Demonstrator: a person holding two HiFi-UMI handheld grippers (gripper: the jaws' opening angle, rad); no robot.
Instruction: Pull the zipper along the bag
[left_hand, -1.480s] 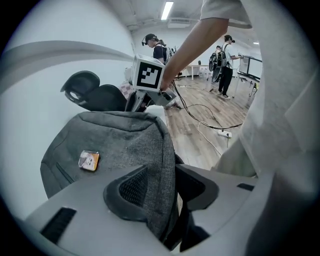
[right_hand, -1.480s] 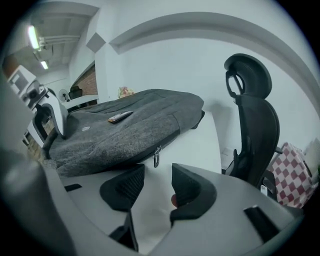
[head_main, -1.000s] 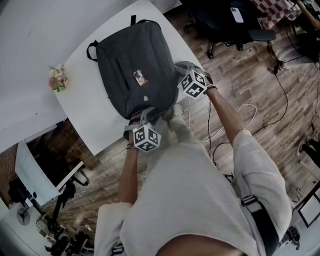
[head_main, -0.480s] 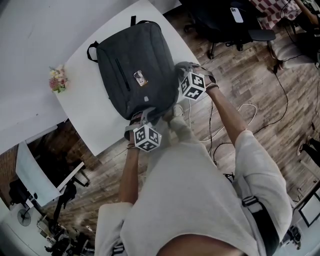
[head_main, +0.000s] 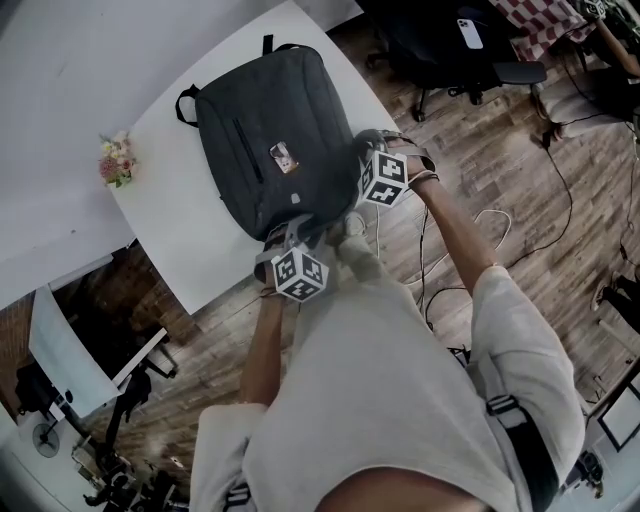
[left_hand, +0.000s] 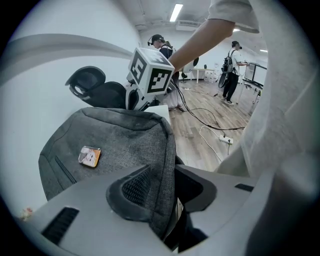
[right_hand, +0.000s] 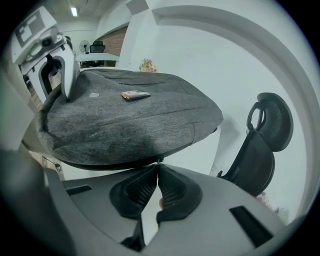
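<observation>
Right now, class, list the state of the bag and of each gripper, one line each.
bag, lying flat on the table, front up.
left gripper, jaws just closing further, clamped on the bag's edge fold.
right gripper, shut on the zipper pull at the bag's side.

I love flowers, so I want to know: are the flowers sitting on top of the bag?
No, the flowers stand on the white table, off to the side of the bag.

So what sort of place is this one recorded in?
Probably an open office or lab workspace: black office chairs, a white table on wood-look flooring, and cables trailing across it.
</observation>
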